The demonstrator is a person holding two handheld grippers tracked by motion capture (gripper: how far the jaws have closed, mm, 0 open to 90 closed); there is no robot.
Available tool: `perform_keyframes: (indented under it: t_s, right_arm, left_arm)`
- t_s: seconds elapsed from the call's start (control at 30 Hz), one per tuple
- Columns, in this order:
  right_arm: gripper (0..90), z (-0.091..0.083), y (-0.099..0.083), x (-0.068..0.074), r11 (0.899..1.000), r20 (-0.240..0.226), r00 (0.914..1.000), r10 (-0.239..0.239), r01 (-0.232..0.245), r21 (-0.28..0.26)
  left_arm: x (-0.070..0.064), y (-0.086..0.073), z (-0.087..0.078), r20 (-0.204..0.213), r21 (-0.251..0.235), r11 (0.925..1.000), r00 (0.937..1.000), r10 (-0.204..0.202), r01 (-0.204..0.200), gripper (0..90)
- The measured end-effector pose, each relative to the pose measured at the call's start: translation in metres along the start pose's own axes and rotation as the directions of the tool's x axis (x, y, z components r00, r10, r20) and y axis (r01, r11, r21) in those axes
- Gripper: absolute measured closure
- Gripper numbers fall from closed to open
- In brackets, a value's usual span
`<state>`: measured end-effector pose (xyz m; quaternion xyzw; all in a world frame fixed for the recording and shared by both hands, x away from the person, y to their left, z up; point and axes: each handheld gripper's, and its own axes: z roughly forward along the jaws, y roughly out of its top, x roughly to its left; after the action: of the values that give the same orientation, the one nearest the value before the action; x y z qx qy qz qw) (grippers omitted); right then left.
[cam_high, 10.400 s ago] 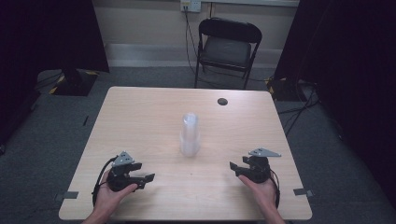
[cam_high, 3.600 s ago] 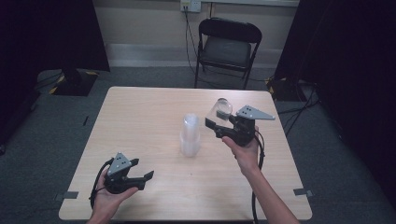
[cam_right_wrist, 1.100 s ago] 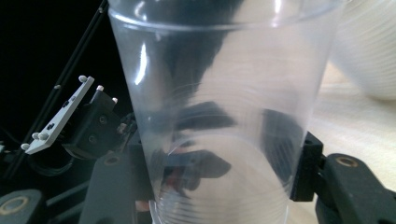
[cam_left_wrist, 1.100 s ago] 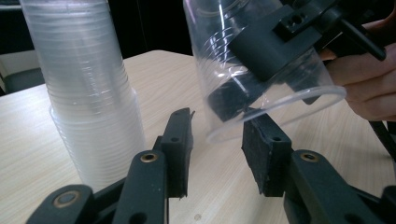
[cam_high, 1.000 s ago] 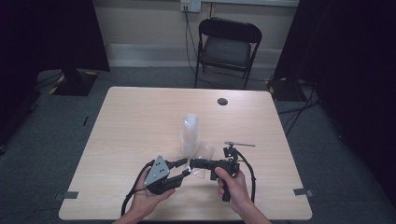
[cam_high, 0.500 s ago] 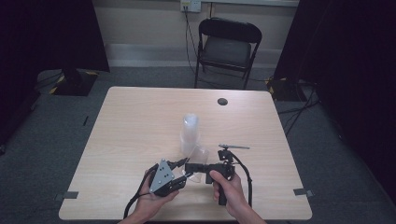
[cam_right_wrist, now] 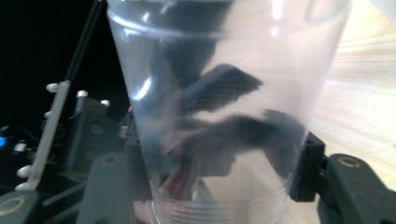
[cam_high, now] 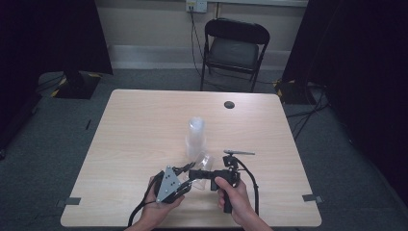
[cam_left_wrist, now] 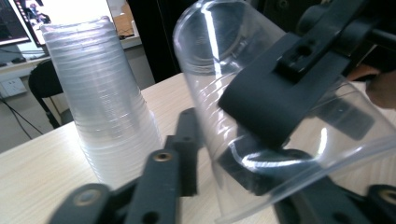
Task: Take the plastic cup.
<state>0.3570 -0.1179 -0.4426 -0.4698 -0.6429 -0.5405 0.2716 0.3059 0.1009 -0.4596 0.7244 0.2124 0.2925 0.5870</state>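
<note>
Right gripper [cam_high: 199,174]: clamped on the clear cup [cam_high: 206,166], one black jaw on each side of the cup near its narrow end, as the right gripper view shows; the hand grips the handle at the near table edge.
Clear cup: held off the table, lying roughly on its side between the two grippers, just in front of the cup stack [cam_high: 195,138].
Left gripper [cam_high: 186,179]: jaws apart; in the left gripper view the cup's wide rim [cam_left_wrist: 299,177] sits between them. Whether a jaw actually touches the rim is hard to tell through the plastic.
Cup stack: upright near the table's middle, just beyond the held cup.
Table [cam_high: 130,134]: light wood; a small dark round object [cam_high: 229,104] lies near its far edge.
Chair [cam_high: 234,45]: black, beyond the table.
</note>
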Motion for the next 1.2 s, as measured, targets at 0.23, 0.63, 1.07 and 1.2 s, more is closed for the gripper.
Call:
perform_keyframes:
  t_s: [0.23,0.63,1.07,1.2]
  right_arm:
    - [30.6,0.003,-0.001,0.003,1.000,-0.006,0.9997,-0.023,0.023,0.005]
    - [22.5,0.001,0.000,0.007,0.992,0.005,0.9923,-0.124,0.124,0.003]
    - [22.3,-0.012,0.006,0.006,0.982,0.072,0.9804,-0.183,0.186,-0.026]
    - [22.6,-0.017,0.008,0.004,0.978,0.100,0.9740,-0.203,0.208,-0.036]
  left_arm:
    - [0.002,0.001,-0.001,0.026,0.002,0.9999,0.9996,-0.015,0.015,81.6]
    - [0.013,0.002,-0.003,0.025,0.021,0.9949,0.9947,-0.099,0.099,86.7]
    - [0.029,0.003,-0.009,0.017,0.071,0.9750,0.9771,-0.212,0.211,90.0]
    - [0.031,0.004,-0.011,0.018,0.091,0.9705,0.9741,-0.225,0.223,90.0]
